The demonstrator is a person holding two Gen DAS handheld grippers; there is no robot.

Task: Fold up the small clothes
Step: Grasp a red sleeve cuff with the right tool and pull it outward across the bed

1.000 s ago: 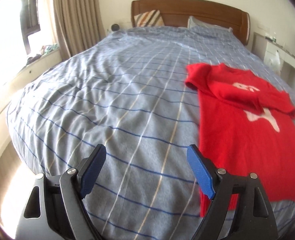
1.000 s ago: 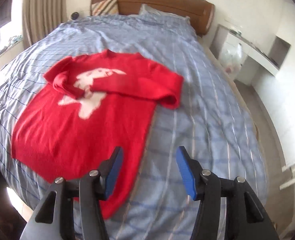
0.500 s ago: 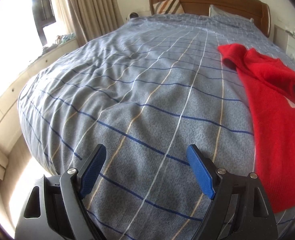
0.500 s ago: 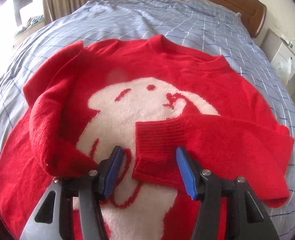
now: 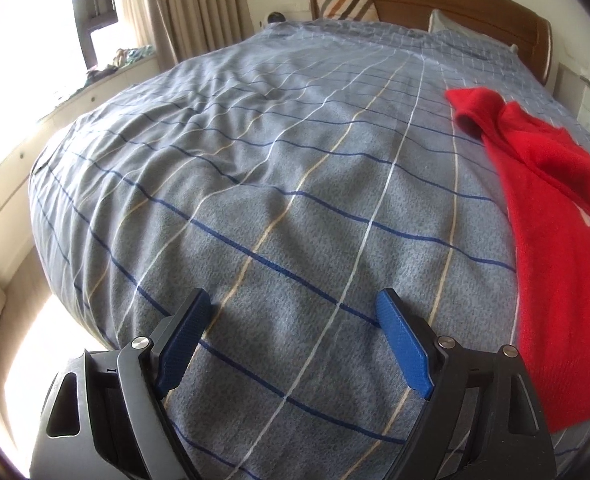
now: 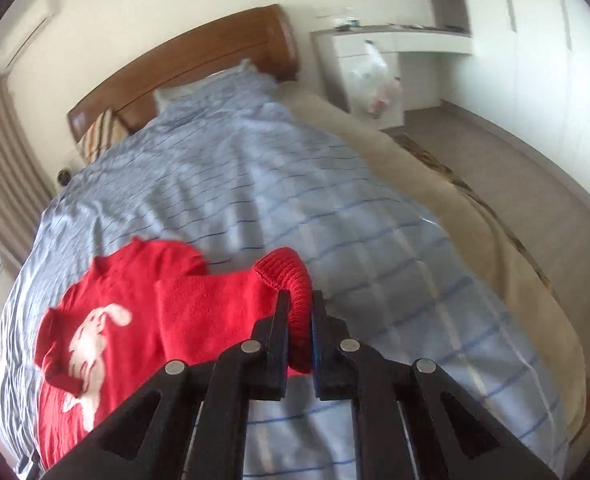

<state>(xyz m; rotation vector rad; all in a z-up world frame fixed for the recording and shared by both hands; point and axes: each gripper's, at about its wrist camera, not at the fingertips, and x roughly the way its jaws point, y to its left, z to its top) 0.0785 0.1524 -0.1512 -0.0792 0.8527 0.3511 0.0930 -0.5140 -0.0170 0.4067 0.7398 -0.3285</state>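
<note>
Since the earlier frames our right gripper (image 6: 298, 300) has swung from above the folded sleeves out toward the right side of the bed, rolling as it went, and its jaws have just been closing, with the ribbed cuff (image 6: 291, 280) of a sleeve between them. Now we see the two black fingers pressed together on that cuff, the red knit bulging out above and below the pinch. The sleeve (image 6: 215, 300) runs from the cuff back to the body of the red sweater (image 6: 107, 320), which lies on the blue plaid duvet (image 6: 295, 200) at the left of the right wrist view, with its white rabbit motif (image 6: 91, 332) facing up. The other sleeve is folded across the chest near the motif.

Our left gripper (image 5: 295, 316) has dropped a little toward the bedding. Its blue pads (image 5: 403, 344) stand wide apart with only duvet showing between them, nothing held. In the left wrist view the sweater lies along the right edge, well apart from the pads, one folded sleeve end (image 5: 475, 108) toward the headboard (image 5: 435, 0).

Beyond the bed we see a striped pillow (image 5: 347, 2) against the wooden headboard, beige curtains (image 5: 183, 12) by the bright window, and a white desk (image 6: 395, 40) with a plastic bag (image 6: 375, 84) hanging at its front.
</note>
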